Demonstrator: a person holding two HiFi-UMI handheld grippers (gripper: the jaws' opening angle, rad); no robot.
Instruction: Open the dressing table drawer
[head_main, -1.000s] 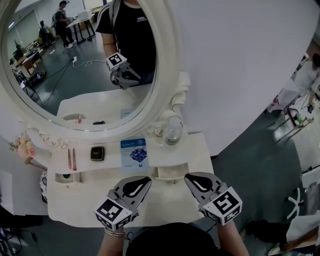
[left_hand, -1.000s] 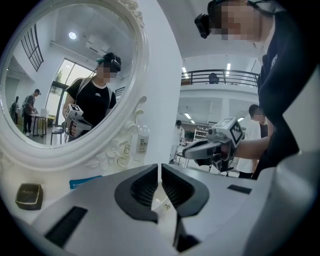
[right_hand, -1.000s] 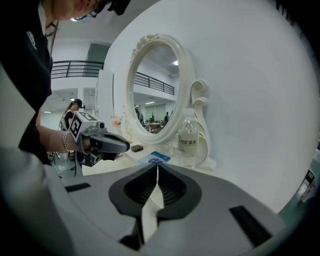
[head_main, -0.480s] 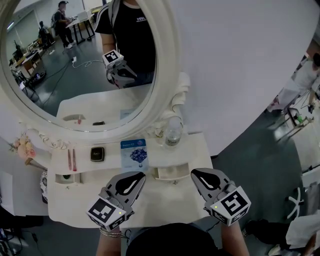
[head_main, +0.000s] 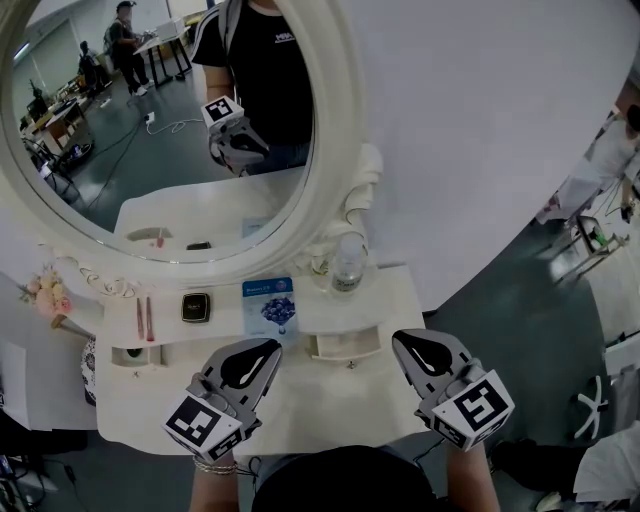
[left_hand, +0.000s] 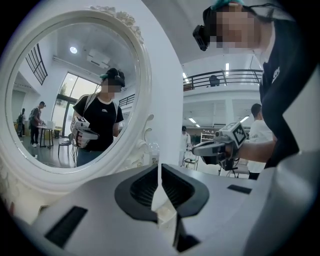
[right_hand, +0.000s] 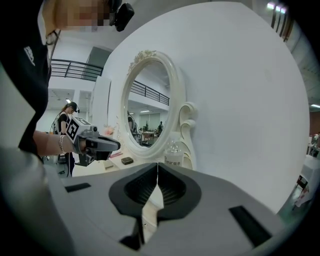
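Note:
The white dressing table (head_main: 320, 400) stands below me under a round mirror (head_main: 120, 160). Two small drawers sit in its raised shelf. The right drawer (head_main: 343, 345) shows its inside from above, with a small knob at its front, and the left drawer (head_main: 133, 354) lies near the table's left edge. My left gripper (head_main: 262, 350) hovers shut over the tabletop, left of the right drawer and holding nothing. The right gripper (head_main: 410, 345) is also shut and empty, just right of that drawer. In the gripper views each pair of jaws meets: left gripper (left_hand: 159, 167), right gripper (right_hand: 158, 167).
On the shelf lie a blue packet (head_main: 269, 307), a dark compact (head_main: 194, 306), pink sticks (head_main: 145, 318) and a clear bottle (head_main: 346, 268). Pale flowers (head_main: 48, 293) sit at the far left. A white wall rises behind, with grey floor to the right.
Both grippers have drawn back toward me and apart: the left one down and left, the right one down and right. The drawers look unchanged.

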